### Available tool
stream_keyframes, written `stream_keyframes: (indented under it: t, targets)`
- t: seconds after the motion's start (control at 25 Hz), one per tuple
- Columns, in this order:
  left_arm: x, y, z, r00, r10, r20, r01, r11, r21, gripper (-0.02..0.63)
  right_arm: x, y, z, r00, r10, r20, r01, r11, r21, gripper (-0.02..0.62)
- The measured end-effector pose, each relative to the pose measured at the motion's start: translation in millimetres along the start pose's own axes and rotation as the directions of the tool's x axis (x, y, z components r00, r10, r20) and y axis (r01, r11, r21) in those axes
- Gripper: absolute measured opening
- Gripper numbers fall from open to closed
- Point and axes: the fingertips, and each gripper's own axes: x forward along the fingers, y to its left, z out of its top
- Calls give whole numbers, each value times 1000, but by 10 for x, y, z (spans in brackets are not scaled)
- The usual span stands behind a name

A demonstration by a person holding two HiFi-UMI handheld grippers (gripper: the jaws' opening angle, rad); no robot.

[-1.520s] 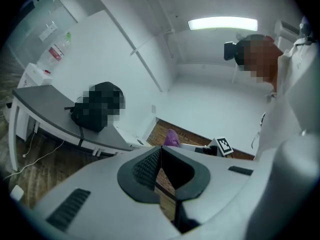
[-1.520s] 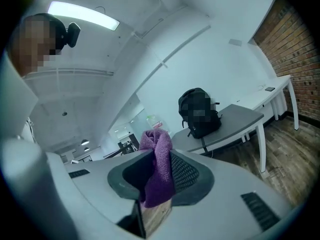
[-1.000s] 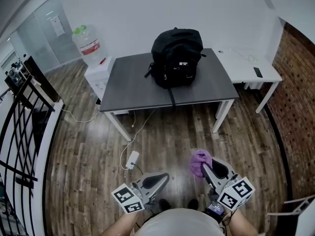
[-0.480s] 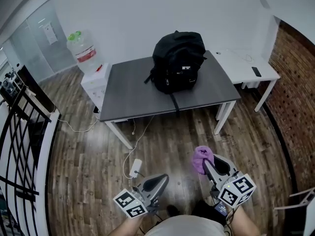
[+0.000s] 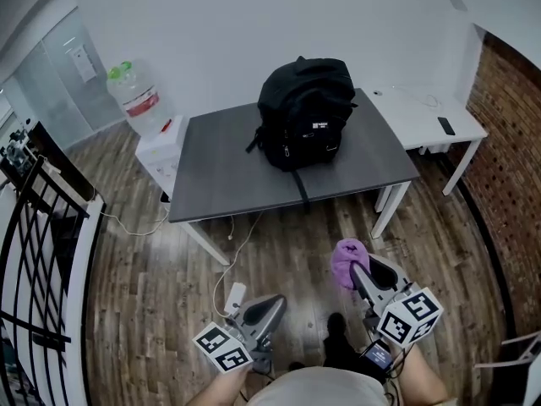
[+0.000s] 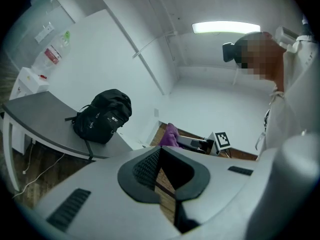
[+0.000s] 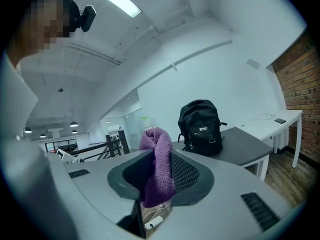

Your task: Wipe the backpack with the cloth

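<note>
Two grippers, same story as a second ago, just closer in: the person has walked up, so the grey surface [image 5: 211, 176] and the backpack [image 5: 306, 112] sit lower and bigger in the head view than before. The right gripper [image 5: 357, 271] is still clamped on the purple cloth [image 5: 345, 259], which sticks up out of the jaws in a bunch. The left gripper [image 5: 272, 304] is still closed with nothing in it. Both are held out in front, well short of the surface.

The backpack stands upright toward the back of the surface, with one strap [image 5: 302, 189] hanging over the front edge.

Between the person and the surface there's a strip of wooden floor [image 5: 287, 244]. A white adapter [image 5: 235, 294] with its cable [image 5: 241, 235] lies there, just ahead of the left gripper. It has slid lower in the head view too.

Off to the right is a white desk [image 5: 418, 112] with a phone [image 5: 446, 125] on it and a brick wall [image 5: 511, 150] beyond. To the left a water bottle [image 5: 133, 100] sits by a small white cabinet [image 5: 159, 142], and a black railing [image 5: 34, 252] runs down that side.

Count: two grippers, one cloth, one backpack, one grey surface, one white desk, one bottle, one phone.
</note>
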Motion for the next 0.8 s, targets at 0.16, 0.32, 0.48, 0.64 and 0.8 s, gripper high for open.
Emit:
stream_keyframes:
  t: [0.16,0.32,0.48,0.64,0.8]
  targets:
    - [408,201,140,999,35,9,-35,999,15,5,305,-375,193,1000,24,8,-24,1000,-17,104]
    - [916,415,268,997,73,28,-73,997,2,5,585,-837,407,999,49,-6,-49,999,-19,104]
    - [1403,527,475,994,101,39,-102,995,9,5,795,-1266,709,998,67,-19,-67,998,-17,104]
    - [1740,683,602,985,160,57,-161,987,16,5,1010,-1598,895,996,87,-24,-88,996,-32,104]
    - [1905,824,703,978,198,60,-200,979,29,5,1236,-1740,971,993,111,-27,-112,993,-30,104]
